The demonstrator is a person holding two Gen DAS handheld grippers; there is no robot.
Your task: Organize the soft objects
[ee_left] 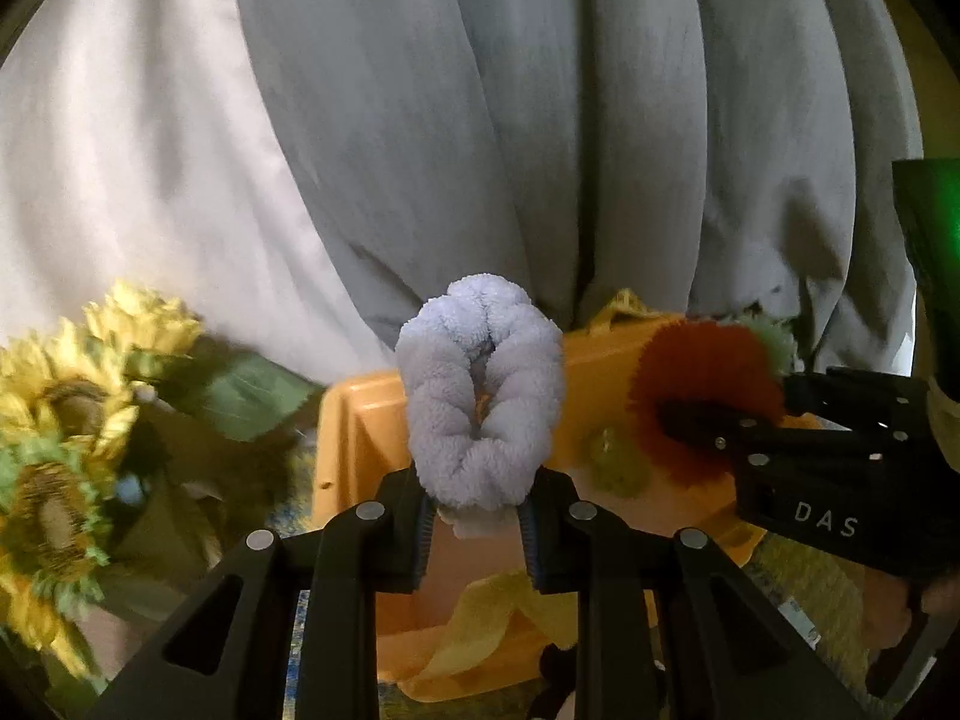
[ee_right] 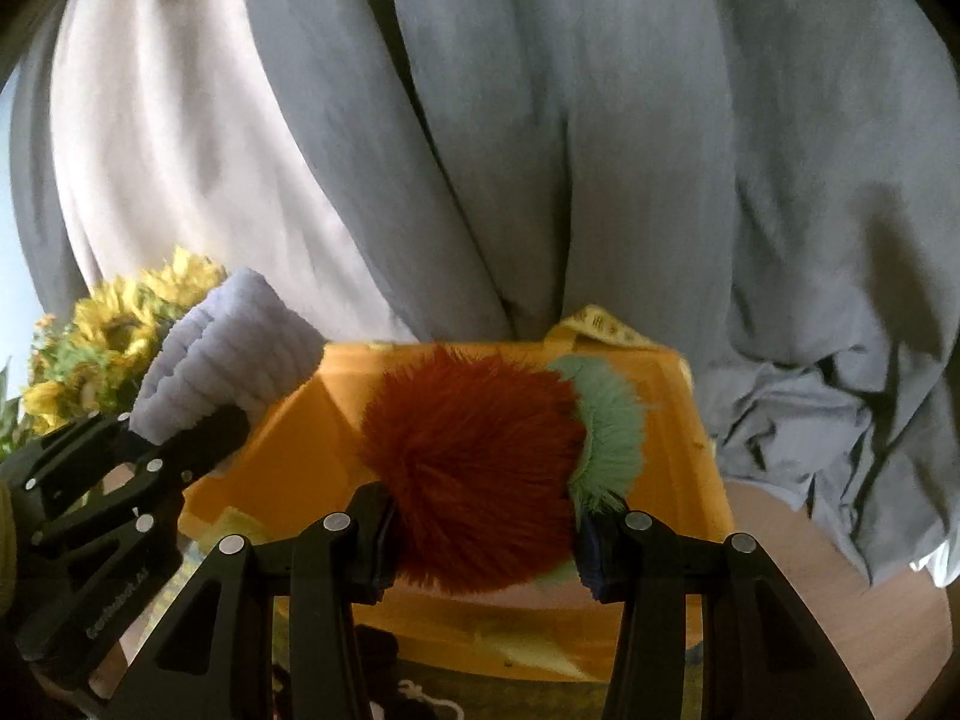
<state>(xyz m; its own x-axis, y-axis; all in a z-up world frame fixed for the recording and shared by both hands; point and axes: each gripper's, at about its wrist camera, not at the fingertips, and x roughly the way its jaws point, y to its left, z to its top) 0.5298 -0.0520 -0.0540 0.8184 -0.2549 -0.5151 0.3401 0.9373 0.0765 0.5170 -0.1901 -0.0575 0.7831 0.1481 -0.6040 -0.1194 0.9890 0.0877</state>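
Note:
My left gripper [ee_left: 477,531] is shut on a rolled lavender terry cloth [ee_left: 480,396], which stands up between its fingers above an orange plastic bin [ee_left: 354,420]. My right gripper [ee_right: 486,546] is shut on a fluffy rust-red pompom with a pale green fringe [ee_right: 474,468], held over the same orange bin [ee_right: 678,456]. In the left wrist view the right gripper [ee_left: 690,420] with the red pompom [ee_left: 702,384] is at the right. From the right wrist, the left gripper [ee_right: 204,426] with the lavender cloth [ee_right: 228,348] shows at the left. A yellow cloth [ee_left: 480,618] lies in the bin.
Grey and white curtains [ee_left: 480,120] hang close behind the bin. A bunch of artificial sunflowers [ee_left: 72,408] stands left of it. A yellow measuring tape [ee_right: 600,321] hangs over the bin's back rim. A small green fluffy thing [ee_left: 615,459] lies inside the bin.

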